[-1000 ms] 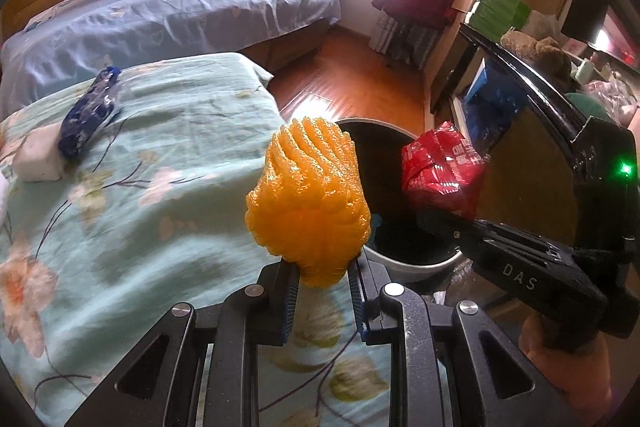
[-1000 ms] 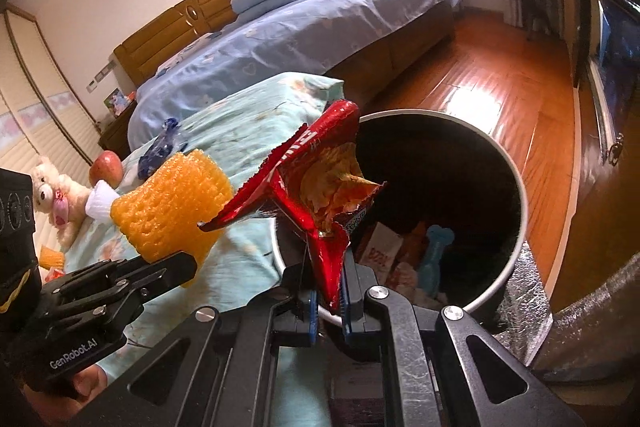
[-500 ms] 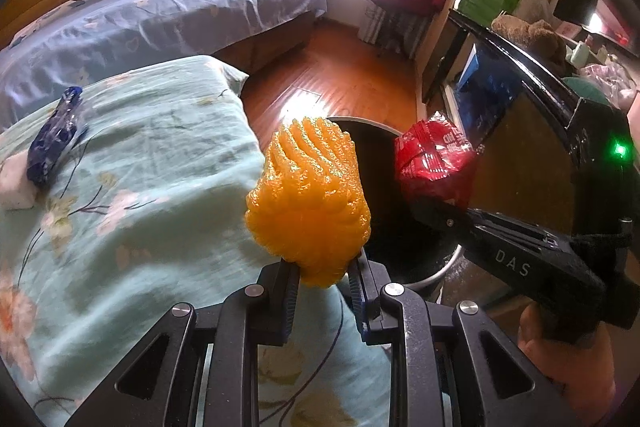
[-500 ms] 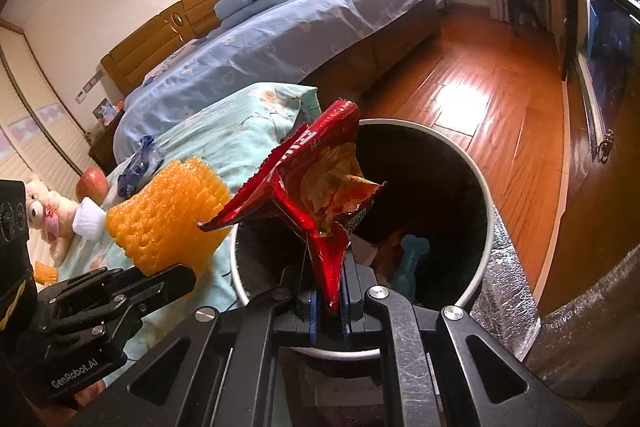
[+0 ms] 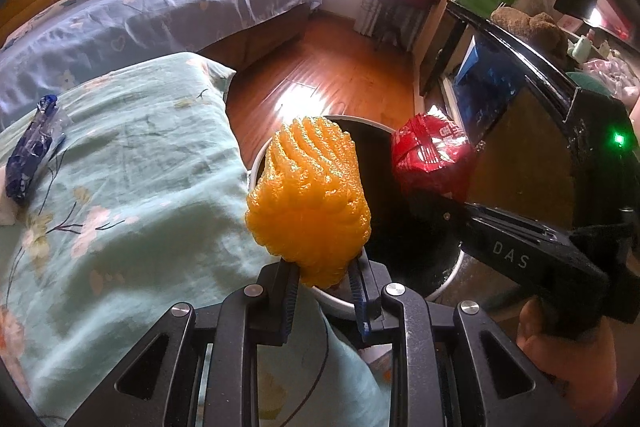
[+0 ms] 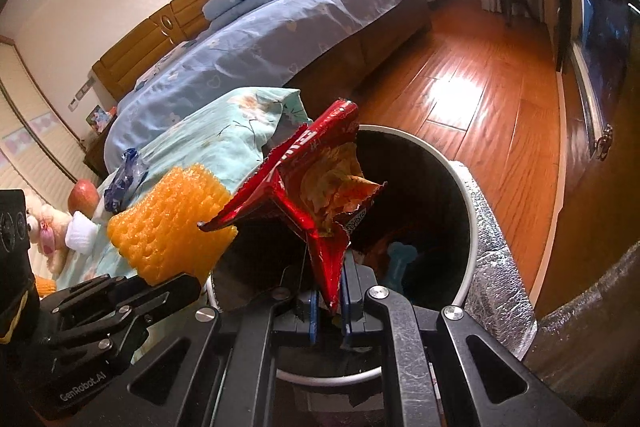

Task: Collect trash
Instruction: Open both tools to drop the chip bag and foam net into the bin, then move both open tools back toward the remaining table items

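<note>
My left gripper (image 5: pixel 323 301) is shut on an orange foam fruit net (image 5: pixel 310 203), held over the near left rim of a round white trash bin (image 5: pixel 334 301). My right gripper (image 6: pixel 329 307) is shut on a torn red snack bag (image 6: pixel 320 195), held above the bin (image 6: pixel 470 195). In the left wrist view the red bag (image 5: pixel 430 157) hangs over the bin's right side. In the right wrist view the orange net (image 6: pixel 170 223) sits just left of the bin. Inside the bin lie paper scraps and a light blue bone-shaped piece (image 6: pixel 400 259).
A bed with a green floral cover (image 5: pixel 120 187) runs along the left, with a blue wrapper (image 5: pixel 32 151) on it. A second bed with a blue sheet (image 5: pixel 160 15) stands behind. A dark cabinet (image 5: pixel 500 79) lines the right. Wooden floor (image 6: pixel 480 87) lies beyond the bin.
Both grippers have moved toward the bin with their loads; the bin now looms larger and closer under them. The grips are unchanged.
</note>
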Tool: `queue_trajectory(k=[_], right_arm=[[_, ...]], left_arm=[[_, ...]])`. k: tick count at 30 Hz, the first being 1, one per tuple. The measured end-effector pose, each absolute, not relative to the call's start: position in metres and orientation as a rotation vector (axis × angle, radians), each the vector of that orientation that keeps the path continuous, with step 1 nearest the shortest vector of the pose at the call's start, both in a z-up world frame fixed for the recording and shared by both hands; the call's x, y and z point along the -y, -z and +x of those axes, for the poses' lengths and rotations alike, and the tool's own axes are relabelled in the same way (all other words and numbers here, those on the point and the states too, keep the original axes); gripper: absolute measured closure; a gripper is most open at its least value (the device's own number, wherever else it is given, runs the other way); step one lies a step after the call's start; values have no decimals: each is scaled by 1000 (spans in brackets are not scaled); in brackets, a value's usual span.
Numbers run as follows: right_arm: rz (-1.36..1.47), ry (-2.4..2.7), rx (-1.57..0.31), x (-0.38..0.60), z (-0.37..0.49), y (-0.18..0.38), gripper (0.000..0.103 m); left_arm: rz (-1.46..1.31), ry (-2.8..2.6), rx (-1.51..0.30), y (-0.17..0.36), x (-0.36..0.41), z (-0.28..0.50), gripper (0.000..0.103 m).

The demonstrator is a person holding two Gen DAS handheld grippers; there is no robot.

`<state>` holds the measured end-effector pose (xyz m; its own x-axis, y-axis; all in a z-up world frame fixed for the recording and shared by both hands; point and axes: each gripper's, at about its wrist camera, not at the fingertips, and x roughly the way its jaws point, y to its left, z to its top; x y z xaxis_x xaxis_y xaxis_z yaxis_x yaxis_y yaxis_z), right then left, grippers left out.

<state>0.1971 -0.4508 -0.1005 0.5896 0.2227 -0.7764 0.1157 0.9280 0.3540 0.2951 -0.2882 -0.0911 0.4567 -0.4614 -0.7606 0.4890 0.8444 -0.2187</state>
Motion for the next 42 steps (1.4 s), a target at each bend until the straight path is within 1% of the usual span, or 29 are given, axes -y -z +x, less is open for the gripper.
queue_trajectory(k=[6,7,8,10,11,12,13,14,16,25,30,32,35,42], right_arm=[[399,-63,-957,455,201,105,95],[404,-61,-961,456,201,107,94],[408,-59,-963,457,203,107,90],[429,-54,-970,461,204,110,89],[445,-50,-974,463,205,111,86],[456,-43,-980,466,206,112,84],[462,-38,-981,467,206,113,75],[469,-32,-977,469,205,112,67],[472,-35,-966,470,203,110,64],[467,-63,-934,455,197,98,58],[454,-92,-916,437,193,91,47],[451,-105,-905,427,191,88,39],[443,-129,-888,410,188,84,31],[410,-202,-899,366,190,83,28]], left_arm=[[41,588,-931,93,294,298,79],[40,590,-933,93,295,298,78],[36,592,-937,93,296,299,77],[31,589,-938,93,295,299,72],[29,588,-939,93,295,300,69],[29,585,-939,93,295,300,60],[27,582,-933,92,293,298,52],[27,580,-928,91,293,297,50],[23,580,-923,90,289,294,50],[-6,548,-912,87,254,274,47],[-50,495,-914,87,219,263,47],[-73,461,-913,87,200,257,47],[-103,423,-915,87,179,251,46],[-159,344,-907,83,132,234,46]])
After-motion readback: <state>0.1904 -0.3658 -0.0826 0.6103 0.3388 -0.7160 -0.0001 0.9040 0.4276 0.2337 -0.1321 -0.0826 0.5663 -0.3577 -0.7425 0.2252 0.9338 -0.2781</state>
